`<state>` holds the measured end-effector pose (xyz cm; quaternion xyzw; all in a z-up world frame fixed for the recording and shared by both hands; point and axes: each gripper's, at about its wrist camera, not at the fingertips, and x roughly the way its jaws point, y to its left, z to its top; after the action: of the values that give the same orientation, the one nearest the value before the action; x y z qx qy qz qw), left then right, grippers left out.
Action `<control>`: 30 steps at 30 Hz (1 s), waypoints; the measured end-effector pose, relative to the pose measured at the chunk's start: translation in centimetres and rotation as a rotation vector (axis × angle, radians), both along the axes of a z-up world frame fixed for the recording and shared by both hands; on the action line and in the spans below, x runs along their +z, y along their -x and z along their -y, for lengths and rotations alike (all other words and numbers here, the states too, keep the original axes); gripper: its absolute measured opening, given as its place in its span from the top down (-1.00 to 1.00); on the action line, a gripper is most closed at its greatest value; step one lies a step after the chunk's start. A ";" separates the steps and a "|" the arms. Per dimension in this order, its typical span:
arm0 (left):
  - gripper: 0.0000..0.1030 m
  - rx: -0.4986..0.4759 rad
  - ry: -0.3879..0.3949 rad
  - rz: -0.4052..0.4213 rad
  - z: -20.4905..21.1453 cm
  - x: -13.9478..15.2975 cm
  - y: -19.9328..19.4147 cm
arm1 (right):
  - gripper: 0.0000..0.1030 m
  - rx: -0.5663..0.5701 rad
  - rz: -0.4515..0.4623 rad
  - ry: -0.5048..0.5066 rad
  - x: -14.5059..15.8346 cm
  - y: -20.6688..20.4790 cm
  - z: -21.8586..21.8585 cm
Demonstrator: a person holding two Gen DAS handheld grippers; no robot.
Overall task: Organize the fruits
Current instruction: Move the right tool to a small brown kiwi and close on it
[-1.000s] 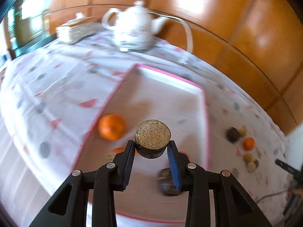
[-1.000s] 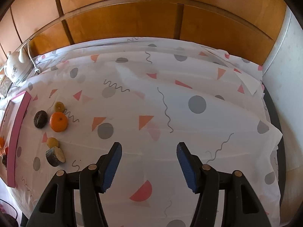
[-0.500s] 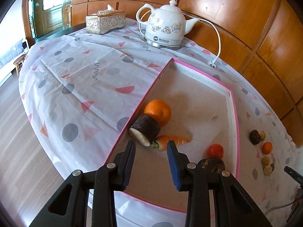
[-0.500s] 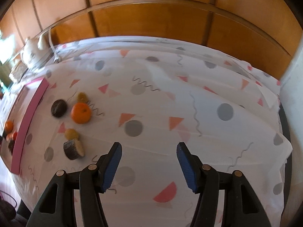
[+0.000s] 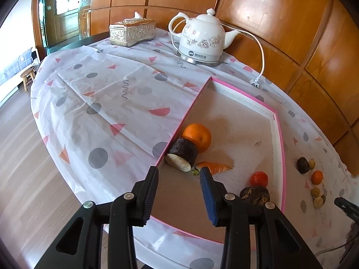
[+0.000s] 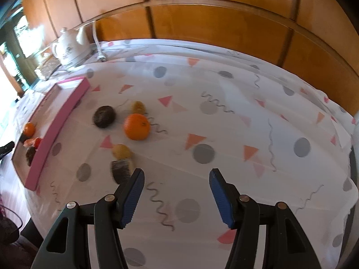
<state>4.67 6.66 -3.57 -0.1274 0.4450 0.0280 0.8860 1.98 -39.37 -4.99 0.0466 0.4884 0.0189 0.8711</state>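
Pink tray (image 5: 279,139): 5 items in. Tablecloth (image 6: 224,134): 5 left. Left gripper (image 5: 179,177) opening, empty; right gripper (image 6: 176,179) wide, empty.

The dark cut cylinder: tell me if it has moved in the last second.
Yes. It left the left tool and now lies against the pink tray wall beside the orange.

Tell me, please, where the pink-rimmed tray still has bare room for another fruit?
The tray is bare across its far half, between the orange and the far white wall. The near floor under the opening, empty left gripper is free too. It is crowded around the dark cut cylinder, carrot and tomato.
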 end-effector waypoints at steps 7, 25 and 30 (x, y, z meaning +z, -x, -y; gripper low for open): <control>-0.05 0.047 0.006 0.016 -1.4 0.6 0.8 | -0.18 0.107 -0.019 0.002 -0.7 -0.5 -3.1; -0.23 0.158 0.024 0.000 -4.8 -0.1 1.4 | -0.18 0.180 -0.033 0.058 -1.6 -4.2 -7.5; -0.26 0.185 0.020 0.010 -5.7 0.0 1.8 | 0.33 0.214 -0.100 0.128 -3.3 -6.1 -8.7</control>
<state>2.86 12.39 -3.54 -0.1769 0.4271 0.1048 0.8805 8.05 -30.63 -8.25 -0.0607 0.5338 0.0781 0.8398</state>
